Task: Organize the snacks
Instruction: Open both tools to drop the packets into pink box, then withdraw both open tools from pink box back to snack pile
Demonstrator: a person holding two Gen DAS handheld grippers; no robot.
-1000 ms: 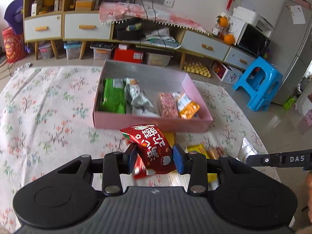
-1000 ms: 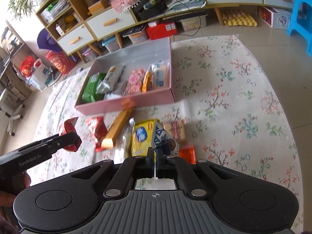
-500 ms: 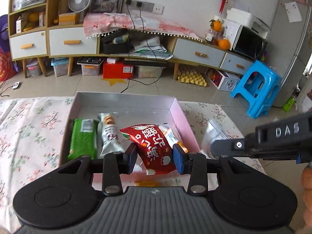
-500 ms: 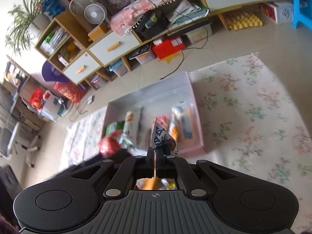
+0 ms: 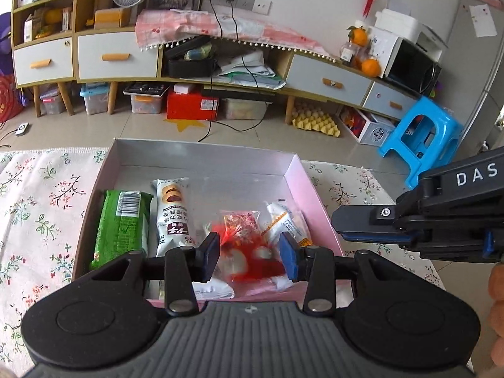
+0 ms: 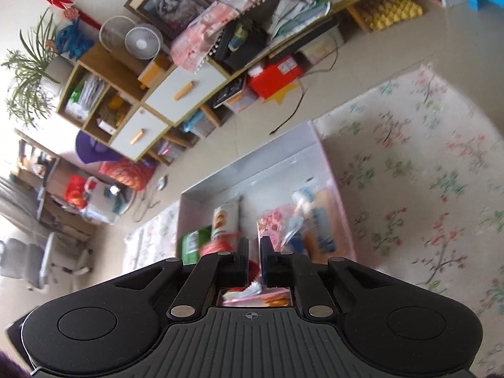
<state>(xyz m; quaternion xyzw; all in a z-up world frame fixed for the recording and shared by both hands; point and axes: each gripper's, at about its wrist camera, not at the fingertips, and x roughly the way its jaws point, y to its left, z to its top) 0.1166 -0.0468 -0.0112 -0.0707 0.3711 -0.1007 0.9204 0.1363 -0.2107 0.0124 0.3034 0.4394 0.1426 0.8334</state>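
Left wrist: red packet point(image 5: 249, 253) (blurred) between jaws

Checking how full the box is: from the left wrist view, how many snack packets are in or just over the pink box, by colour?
green packet: 1
white biscuit packet: 1
pink packet: 1
white-and-orange packet: 1
red packet, blurred: 1
Total: 5

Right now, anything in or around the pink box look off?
Mostly tidy: green packet and white biscuit packet lie side by side in the pink box. The red packet is a blur between the left gripper jaws, apparently dropping loose onto other snacks.
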